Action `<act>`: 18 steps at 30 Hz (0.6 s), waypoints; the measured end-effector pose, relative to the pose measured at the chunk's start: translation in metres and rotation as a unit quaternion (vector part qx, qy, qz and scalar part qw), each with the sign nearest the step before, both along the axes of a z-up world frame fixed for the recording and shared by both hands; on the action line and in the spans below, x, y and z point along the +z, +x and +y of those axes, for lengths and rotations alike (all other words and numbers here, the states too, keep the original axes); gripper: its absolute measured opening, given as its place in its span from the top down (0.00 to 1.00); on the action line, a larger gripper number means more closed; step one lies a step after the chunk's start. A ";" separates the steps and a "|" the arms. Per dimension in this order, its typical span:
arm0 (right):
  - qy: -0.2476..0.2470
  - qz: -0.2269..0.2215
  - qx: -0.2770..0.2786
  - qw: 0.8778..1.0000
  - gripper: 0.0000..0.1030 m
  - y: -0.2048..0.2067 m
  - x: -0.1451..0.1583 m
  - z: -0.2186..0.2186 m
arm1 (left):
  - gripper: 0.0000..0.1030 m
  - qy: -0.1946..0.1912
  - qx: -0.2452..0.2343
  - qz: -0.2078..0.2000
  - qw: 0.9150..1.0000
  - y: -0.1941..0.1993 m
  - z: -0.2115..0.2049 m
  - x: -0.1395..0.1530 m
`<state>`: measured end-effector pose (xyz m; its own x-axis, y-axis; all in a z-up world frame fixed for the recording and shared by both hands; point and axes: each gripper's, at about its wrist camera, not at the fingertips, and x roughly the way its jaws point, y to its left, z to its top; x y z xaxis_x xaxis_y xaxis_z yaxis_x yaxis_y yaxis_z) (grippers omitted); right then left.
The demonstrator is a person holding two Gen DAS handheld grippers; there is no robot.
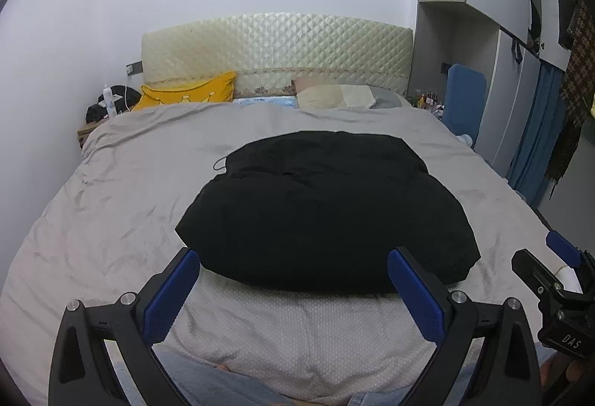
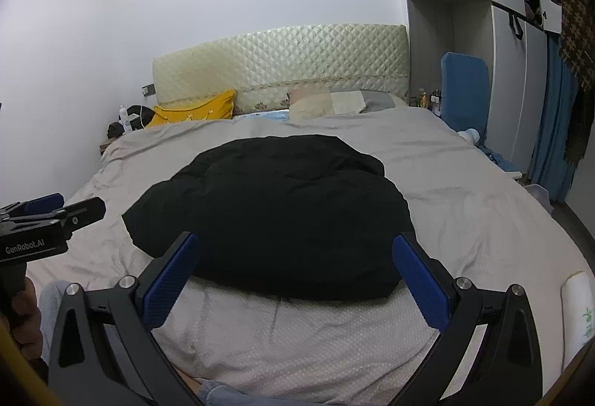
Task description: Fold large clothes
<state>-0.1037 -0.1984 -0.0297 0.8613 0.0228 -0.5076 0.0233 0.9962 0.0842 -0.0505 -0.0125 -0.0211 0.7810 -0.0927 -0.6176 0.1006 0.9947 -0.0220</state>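
On bed, grey cover, fills most of both views; quilted cream headboard at far end vs. white wall.
- Black garment: large, puffy, bundled in a rough heap, mid-bed toward near edge, resting on grey cover. Thin cord loop sticks out at its far left side.
- Pillows at head: yellow cushion left, beige pillow right.
- Blue padded panel beside bed, right, nr. wardrobe.
- Left gripper: blue pads spread wide, nothing between; tips just short of garment's near edge, not touching.
- Right gripper: same, pads wide apart, empty, tips at garment's near edge; contact can't be told.
- Small bottles on bedside shelf, right: too small to ID.
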 end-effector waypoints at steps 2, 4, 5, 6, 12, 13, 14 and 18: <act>0.001 0.004 0.000 1.000 0.00 0.002 -0.002 -0.001 | 0.01 0.001 0.000 0.003 1.000 0.002 -0.001 -0.002; 0.001 0.008 -0.001 1.000 0.00 0.004 -0.004 -0.001 | 0.01 0.001 0.000 0.006 1.000 0.004 -0.001 -0.004; 0.000 0.010 -0.001 1.000 0.00 0.004 -0.005 -0.001 | 0.01 0.001 0.000 0.008 1.000 0.005 -0.001 -0.005; 0.000 0.012 0.000 1.000 0.00 0.005 -0.006 -0.001 | 0.01 0.001 -0.001 0.010 1.000 0.006 -0.002 -0.006; 0.001 0.021 -0.003 1.000 0.00 0.009 -0.011 -0.002 | 0.01 0.000 0.000 0.016 1.000 0.010 0.000 -0.010; 0.002 0.022 -0.003 1.000 0.00 0.010 -0.012 -0.002 | 0.01 0.000 0.000 0.016 1.000 0.010 0.001 -0.010; 0.002 0.022 -0.004 1.000 0.00 0.010 -0.012 -0.001 | 0.01 0.000 0.001 0.017 1.000 0.010 0.001 -0.011; 0.005 0.024 -0.007 1.000 0.00 0.011 -0.013 -0.002 | 0.01 0.000 0.000 0.018 1.000 0.010 0.000 -0.012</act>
<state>-0.0930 -0.2009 -0.0426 0.8360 0.0171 -0.5485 0.0407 0.9948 0.0930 -0.0402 -0.0121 -0.0329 0.7582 -0.0925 -0.6455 0.0990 0.9947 -0.0263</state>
